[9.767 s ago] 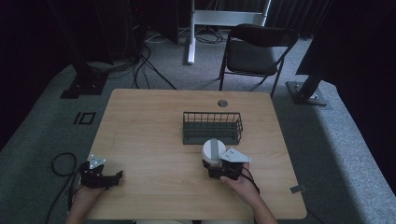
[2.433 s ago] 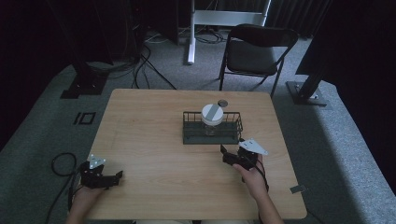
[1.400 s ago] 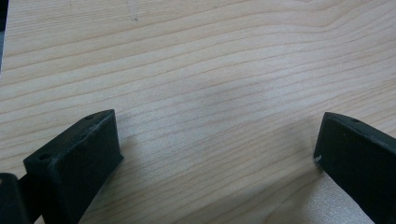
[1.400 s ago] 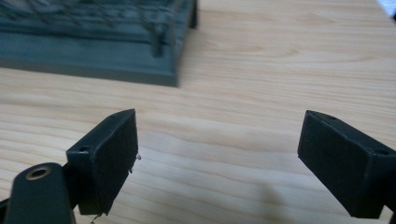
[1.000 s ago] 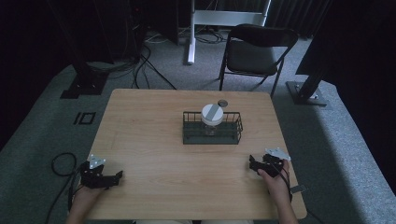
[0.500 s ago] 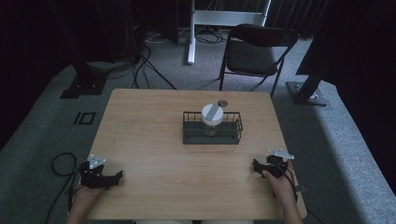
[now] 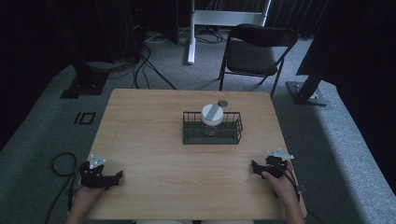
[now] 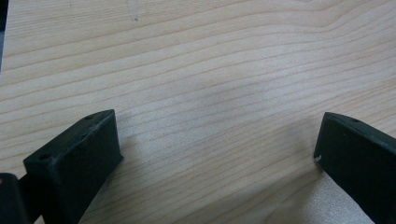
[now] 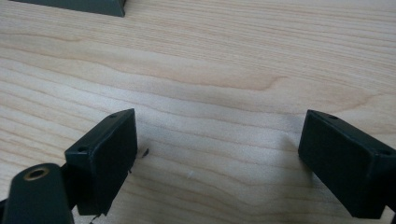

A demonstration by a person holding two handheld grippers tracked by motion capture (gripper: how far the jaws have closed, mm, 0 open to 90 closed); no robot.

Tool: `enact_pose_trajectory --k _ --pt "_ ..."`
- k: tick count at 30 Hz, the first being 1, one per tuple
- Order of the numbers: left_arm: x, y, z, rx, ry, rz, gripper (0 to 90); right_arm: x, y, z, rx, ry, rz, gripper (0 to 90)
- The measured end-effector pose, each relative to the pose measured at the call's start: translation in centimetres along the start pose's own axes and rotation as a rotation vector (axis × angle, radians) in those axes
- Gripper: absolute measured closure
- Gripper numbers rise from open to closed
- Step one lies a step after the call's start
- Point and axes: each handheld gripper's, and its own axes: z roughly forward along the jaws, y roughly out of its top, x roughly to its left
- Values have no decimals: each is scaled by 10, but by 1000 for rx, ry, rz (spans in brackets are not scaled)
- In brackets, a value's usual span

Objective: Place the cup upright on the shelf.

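Note:
A clear jar with a white lid (image 7: 212,117) stands upright inside a dark wire basket (image 7: 234,133) near the middle of the wooden table (image 7: 154,140). My right gripper (image 7: 255,168) rests on the table's front right corner, open, with bare wood between its jaws (image 9: 217,154). My left gripper (image 7: 117,176) lies at the front left corner, also open over bare wood (image 8: 219,140). Both are well apart from the basket.
A small dark round object (image 7: 222,102) lies on the table just behind the basket. A folding chair (image 7: 254,51) stands beyond the far edge. Cables (image 7: 60,163) trail on the carpet at the left. A corner of the basket's base (image 9: 88,7) shows in the right gripper view.
The jar, once in my right gripper, now stands in the basket. The right gripper has let go and drawn back to the front right corner. The left gripper has not moved.

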Motion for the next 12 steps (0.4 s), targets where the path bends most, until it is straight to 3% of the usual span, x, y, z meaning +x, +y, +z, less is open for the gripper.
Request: enact_pose_trajectory --k 12 --pt "0 0 0 0 0 0 6 0 0 0 0 0 -1 114"
